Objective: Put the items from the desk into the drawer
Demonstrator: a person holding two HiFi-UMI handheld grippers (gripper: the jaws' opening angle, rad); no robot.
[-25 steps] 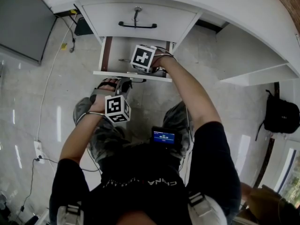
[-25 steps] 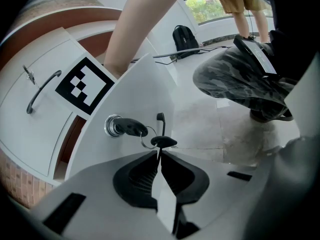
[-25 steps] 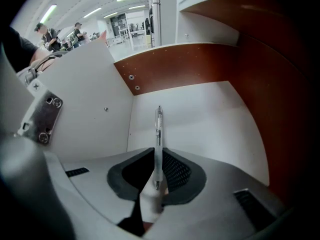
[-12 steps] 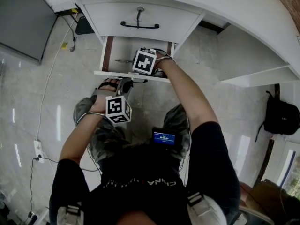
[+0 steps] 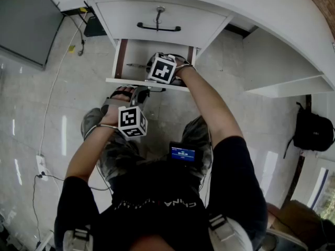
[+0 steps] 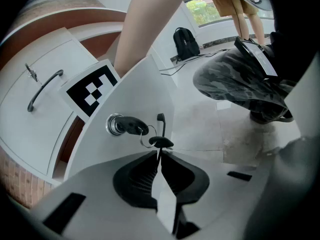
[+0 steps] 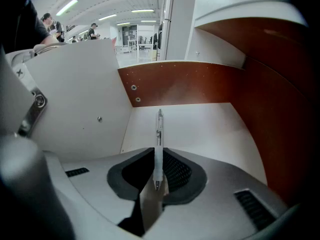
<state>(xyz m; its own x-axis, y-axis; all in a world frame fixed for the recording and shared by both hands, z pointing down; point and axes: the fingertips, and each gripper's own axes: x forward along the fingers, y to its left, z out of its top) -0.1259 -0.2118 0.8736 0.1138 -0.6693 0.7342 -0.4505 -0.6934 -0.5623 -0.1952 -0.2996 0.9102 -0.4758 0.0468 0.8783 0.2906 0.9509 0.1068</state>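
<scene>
The lower drawer [image 5: 150, 81] of the white desk stands pulled out. My right gripper [image 7: 158, 156] is inside it, shut on a white pen [image 7: 159, 139] that points along the white drawer floor [image 7: 200, 126] toward the brown side wall. In the head view its marker cube [image 5: 161, 68] sits over the drawer, and the pen [image 5: 137, 65] sticks out to the left. My left gripper [image 6: 158, 156] is at the drawer front, shut on a small key [image 6: 160, 143] hanging by a ring from the key in the lock [image 6: 122, 125].
The upper drawer is closed, with a black handle [image 5: 158, 26] and a key [image 5: 159, 12] in its lock. A black backpack [image 5: 313, 129] lies on the floor at right. A grey panel [image 5: 26, 20] and cables [image 5: 52, 88] are at left. The person's knees are just below the drawer.
The right gripper has sunk slightly lower into the drawer with the pen. The left gripper has stayed at the drawer front.
</scene>
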